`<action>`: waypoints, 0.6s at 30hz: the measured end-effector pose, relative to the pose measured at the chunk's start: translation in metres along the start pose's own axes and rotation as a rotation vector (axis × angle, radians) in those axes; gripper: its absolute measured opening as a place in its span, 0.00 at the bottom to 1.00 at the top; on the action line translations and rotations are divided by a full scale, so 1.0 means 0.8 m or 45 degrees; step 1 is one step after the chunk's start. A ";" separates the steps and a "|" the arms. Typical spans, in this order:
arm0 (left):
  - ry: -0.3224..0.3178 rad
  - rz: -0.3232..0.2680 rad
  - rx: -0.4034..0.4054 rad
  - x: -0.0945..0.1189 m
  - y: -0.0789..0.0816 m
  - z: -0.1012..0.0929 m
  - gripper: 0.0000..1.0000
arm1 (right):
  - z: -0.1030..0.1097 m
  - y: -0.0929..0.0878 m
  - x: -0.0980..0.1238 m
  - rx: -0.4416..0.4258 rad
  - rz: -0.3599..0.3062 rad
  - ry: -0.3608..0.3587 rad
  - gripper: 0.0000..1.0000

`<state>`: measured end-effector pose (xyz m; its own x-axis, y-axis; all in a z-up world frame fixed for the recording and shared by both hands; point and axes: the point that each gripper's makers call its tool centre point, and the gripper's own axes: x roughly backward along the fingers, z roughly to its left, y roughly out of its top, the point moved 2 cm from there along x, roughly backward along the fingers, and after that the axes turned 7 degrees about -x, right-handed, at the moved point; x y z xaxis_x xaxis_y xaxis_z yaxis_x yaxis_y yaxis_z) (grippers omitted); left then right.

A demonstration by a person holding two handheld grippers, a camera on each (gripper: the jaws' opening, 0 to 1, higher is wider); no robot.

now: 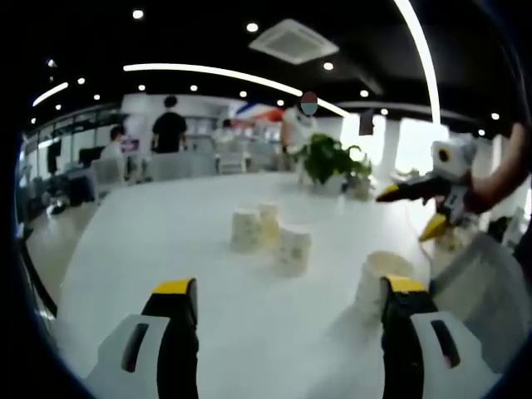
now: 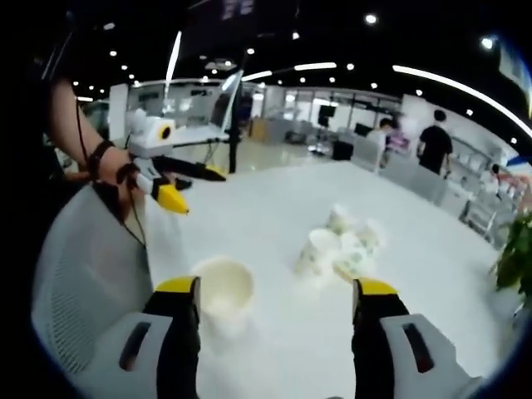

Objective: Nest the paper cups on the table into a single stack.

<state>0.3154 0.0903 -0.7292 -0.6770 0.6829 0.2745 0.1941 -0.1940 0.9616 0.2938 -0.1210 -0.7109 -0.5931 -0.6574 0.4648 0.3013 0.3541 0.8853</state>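
My left gripper (image 1: 287,299) and right gripper (image 2: 277,298) both gape, holding nothing. A lone cup (image 2: 223,289) stands on the table (image 2: 274,208) by each claw; three cups (image 1: 270,234), I think, cluster farther off.

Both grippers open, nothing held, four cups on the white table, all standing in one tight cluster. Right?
Not all clustered. Three cups stand grouped; the fourth cup sits apart, nearer the right gripper, as the right gripper view shows. Both the right and left gripper are open and empty over the white table.
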 end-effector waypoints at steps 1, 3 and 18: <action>0.000 -0.002 0.002 0.000 0.001 -0.001 0.89 | -0.002 0.000 0.001 -0.010 -0.008 -0.009 0.77; 0.000 -0.002 0.002 0.000 0.001 -0.001 0.89 | -0.006 0.000 0.003 -0.017 -0.013 -0.024 0.80; 0.030 -0.020 0.026 0.004 0.005 0.008 0.89 | -0.034 0.009 0.022 -0.138 -0.107 -0.124 0.96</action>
<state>0.3187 0.0966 -0.7240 -0.6967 0.6688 0.2594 0.1977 -0.1686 0.9657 0.3059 -0.1484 -0.6961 -0.6875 -0.6125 0.3902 0.3233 0.2230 0.9197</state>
